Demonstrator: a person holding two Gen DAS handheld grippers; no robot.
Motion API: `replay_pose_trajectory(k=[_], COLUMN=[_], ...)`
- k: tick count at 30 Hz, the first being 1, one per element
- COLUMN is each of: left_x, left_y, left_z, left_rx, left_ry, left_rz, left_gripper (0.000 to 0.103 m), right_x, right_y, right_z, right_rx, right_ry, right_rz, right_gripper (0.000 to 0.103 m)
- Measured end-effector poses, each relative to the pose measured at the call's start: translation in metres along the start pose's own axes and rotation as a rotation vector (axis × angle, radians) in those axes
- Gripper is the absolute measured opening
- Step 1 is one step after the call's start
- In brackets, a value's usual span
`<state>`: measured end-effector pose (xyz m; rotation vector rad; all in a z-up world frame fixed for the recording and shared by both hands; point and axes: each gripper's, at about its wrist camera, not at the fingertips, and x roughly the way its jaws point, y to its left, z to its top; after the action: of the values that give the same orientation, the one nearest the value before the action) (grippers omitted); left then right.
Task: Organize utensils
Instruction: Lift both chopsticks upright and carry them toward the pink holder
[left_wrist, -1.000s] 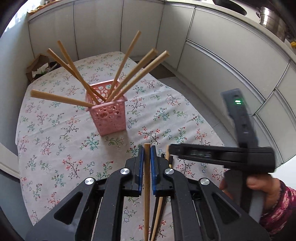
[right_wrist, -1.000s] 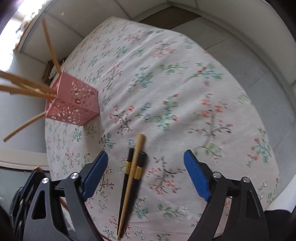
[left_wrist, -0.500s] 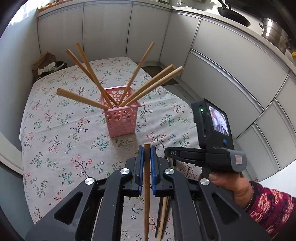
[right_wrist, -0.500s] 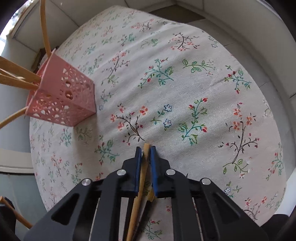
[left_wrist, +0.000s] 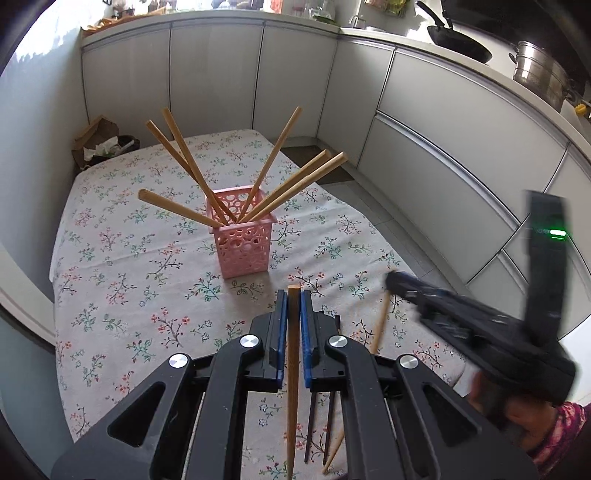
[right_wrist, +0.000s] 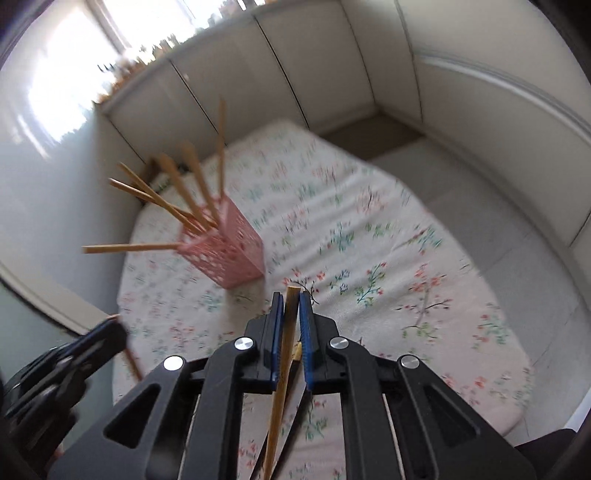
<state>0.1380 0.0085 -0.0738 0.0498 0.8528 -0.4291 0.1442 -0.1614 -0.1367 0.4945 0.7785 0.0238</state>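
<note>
Right gripper (left_wrist: 391, 282) motion-blurred; held chopstick (right_wrist: 282, 354) cut off by bottom edge.

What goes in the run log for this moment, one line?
left gripper: shut on wooden chopstick | right gripper: shut on wooden chopstick | pink basket: six chopsticks in | dark chopsticks: on tablecloth

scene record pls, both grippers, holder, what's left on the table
left gripper: shut on a wooden chopstick
right gripper: shut on another wooden chopstick
holder: pink perforated basket, upright on the floral tablecloth
in holder: six wooden chopsticks, fanned out
on table: two dark chopsticks, near edge, below left gripper
</note>
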Motion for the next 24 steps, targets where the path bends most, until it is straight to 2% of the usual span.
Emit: replay_pose_trajectory(k=[7,15,20,22,24], left_x=[-0.025,-0.064,-0.087,-0.094,-0.101], left_y=[-0.007,-0.012,-0.017,-0.018,-0.019], left_z=[-0.003,0.013,0.037,0.045,0.051], left_rx=[-0.016,-0.023,-0.018,-0.020,-0.016], left_ry=[-0.054,-0.141,-0.208,-0.228,-0.246], left_rz=[0.025,0.000,0.003,-0.009,-0.013], left_gripper=[0.006,0.006,0.006,0.006,0.006], right_x=[-0.053,-0.115,-0.133,-0.133,-0.124], right_y=[0.004,0.014,0.018,0.013,0.002], right_z=[-0.004,0.012,0.030,0.038,0.043], right_rx=[-0.042,-0.098,-0.112,-0.088,-0.067], right_ry=[-0.075,-0.206,-0.257,-0.249,-0.231], right_rz=[0.051,0.075,0.091,0.096,0.060], right_gripper=[0.008,0.008,0.008,0.008,0.009])
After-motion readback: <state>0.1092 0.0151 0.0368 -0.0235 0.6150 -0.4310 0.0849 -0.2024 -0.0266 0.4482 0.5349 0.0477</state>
